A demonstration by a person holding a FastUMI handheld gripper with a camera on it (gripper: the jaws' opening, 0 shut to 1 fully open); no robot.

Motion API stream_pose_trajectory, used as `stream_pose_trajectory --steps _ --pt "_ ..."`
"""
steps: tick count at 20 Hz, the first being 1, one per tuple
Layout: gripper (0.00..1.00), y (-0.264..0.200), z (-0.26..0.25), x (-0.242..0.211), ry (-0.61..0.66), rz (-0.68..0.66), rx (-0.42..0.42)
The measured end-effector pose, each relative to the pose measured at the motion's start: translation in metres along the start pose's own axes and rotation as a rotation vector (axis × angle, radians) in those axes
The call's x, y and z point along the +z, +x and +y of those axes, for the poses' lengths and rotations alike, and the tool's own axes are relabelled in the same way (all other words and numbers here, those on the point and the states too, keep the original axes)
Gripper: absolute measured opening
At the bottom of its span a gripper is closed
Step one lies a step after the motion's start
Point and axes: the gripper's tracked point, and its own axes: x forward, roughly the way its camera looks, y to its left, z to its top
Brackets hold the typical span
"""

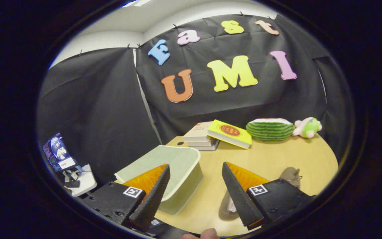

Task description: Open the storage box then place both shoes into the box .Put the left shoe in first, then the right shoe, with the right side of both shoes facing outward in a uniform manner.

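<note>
Gripper view: fingers [196, 167] apart above table [277, 156].

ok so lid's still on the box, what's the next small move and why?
Probably ease the tool down and toward the storage box to catch its lid edge. The fingers are spread open with nothing between them, the box sits closed by one finger, and a shoe waits on the table beyond the other.

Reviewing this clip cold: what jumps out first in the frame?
The pale green storage box, lid shut, sits on the wooden table just ahead of one of the open gripper fingers. Beyond the fingers, a yellow book leans on a stack of books, with a watermelon plush and a small green plush toy beside it.
</note>
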Motion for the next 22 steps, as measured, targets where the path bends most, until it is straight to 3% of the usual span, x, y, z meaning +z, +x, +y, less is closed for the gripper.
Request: stream_pose_trajectory --steps 7,18,21,22 --pt "1.0 0.036 0.026 -0.029 0.16 0.126 0.148" --pt "0.98 0.079 0.042 -0.079 0.37 0.299 0.242" --pt "0.94 0.082 0.053 -0.083 0.425 0.33 0.282" --pt "0.86 0.082 0.055 -0.084 0.438 0.336 0.29"
